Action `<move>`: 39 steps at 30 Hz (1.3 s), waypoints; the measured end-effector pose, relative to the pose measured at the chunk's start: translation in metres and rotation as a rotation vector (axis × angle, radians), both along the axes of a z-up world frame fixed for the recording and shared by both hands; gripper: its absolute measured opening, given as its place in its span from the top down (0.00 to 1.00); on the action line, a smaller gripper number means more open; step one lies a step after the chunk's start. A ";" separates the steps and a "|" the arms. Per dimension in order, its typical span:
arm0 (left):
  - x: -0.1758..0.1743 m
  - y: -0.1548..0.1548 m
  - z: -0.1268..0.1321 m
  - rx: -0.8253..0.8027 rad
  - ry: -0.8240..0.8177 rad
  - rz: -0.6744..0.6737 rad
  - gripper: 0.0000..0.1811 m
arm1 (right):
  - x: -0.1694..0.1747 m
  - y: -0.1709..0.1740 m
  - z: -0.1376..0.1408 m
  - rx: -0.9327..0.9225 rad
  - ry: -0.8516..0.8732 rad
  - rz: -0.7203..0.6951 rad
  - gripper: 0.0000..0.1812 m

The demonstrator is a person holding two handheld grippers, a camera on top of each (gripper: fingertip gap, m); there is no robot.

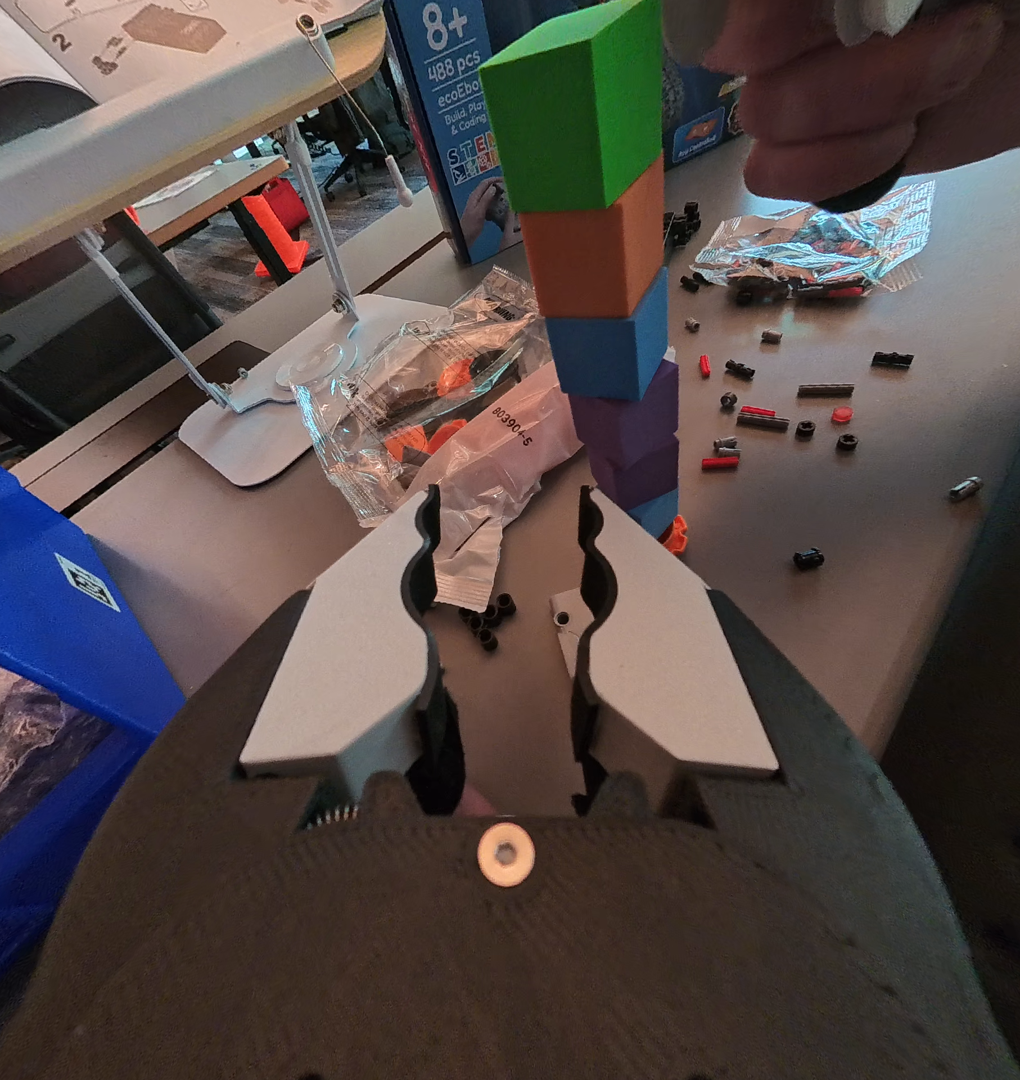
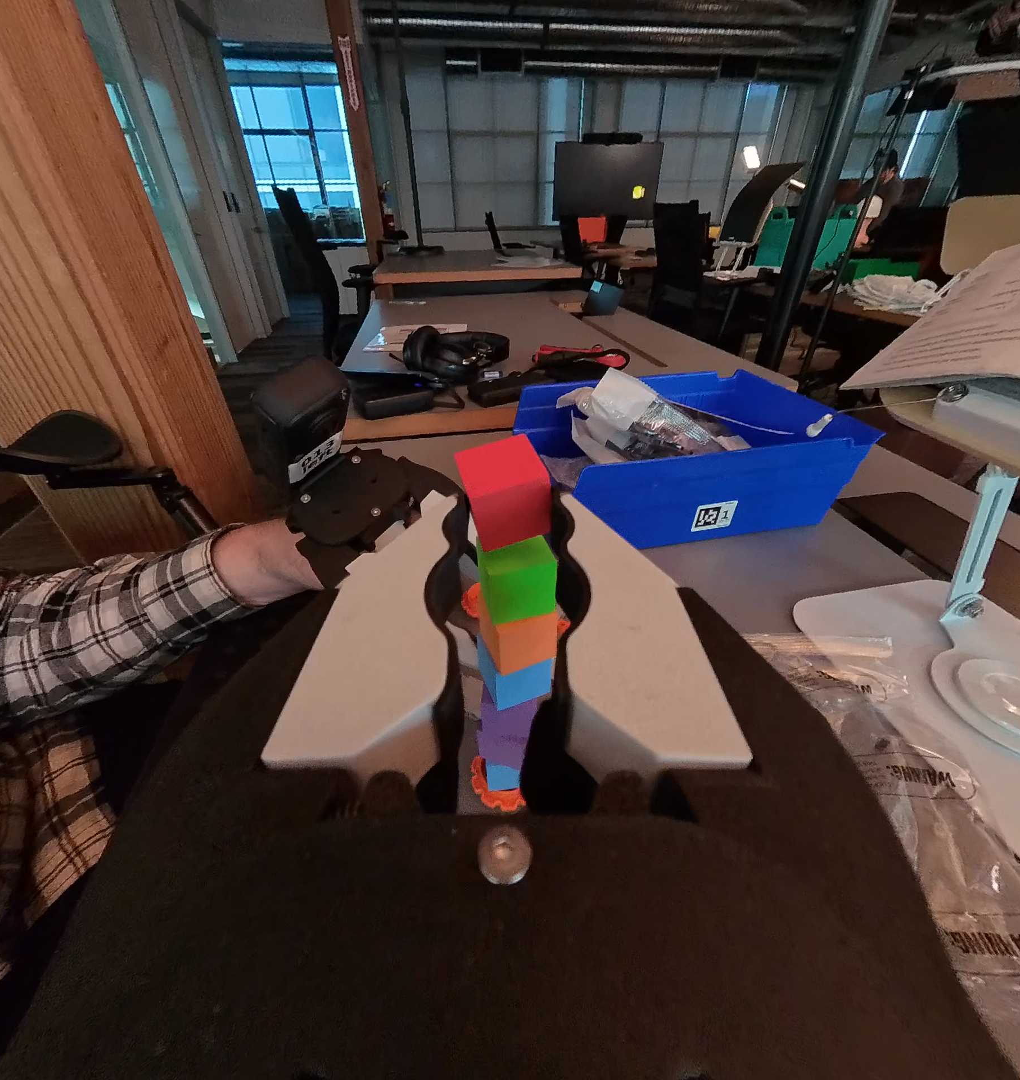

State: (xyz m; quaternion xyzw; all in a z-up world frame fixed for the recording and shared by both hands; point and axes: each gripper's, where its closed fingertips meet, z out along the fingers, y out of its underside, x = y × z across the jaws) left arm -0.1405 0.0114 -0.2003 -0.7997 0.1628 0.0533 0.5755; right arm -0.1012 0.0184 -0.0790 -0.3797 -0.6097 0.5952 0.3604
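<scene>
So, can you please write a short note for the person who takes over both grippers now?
Left gripper: open, empty, above small black pieces on the table, beside the block tower.
Right gripper: a finger on each side of the red block on top of the tower; grip unclear.
Below red: green block, then orange, blue and purple, slightly crooked, on an orange gear.

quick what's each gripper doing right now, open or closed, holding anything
Left gripper: open, holding nothing, over small black pieces on the table.
Right gripper: fingers either side of the red block topping the stack; grip cannot be told.
</scene>
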 end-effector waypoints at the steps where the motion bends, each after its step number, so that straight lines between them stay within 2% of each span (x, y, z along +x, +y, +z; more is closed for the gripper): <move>1: 0.000 0.000 -0.001 -0.002 0.001 -0.002 0.75 | 0.000 0.000 -0.001 0.001 -0.009 0.003 0.85; 12: 0.003 0.001 -0.005 -0.022 0.000 -0.013 0.74 | 0.000 0.000 -0.009 0.010 -0.061 -0.004 0.85; 34: 0.004 0.001 -0.007 -0.032 0.001 -0.017 0.72 | 0.000 0.003 -0.002 -0.008 -0.016 -0.021 0.85; 39: 0.004 0.001 -0.008 -0.035 0.003 -0.017 0.72 | -0.003 0.002 -0.009 0.007 -0.042 -0.022 0.85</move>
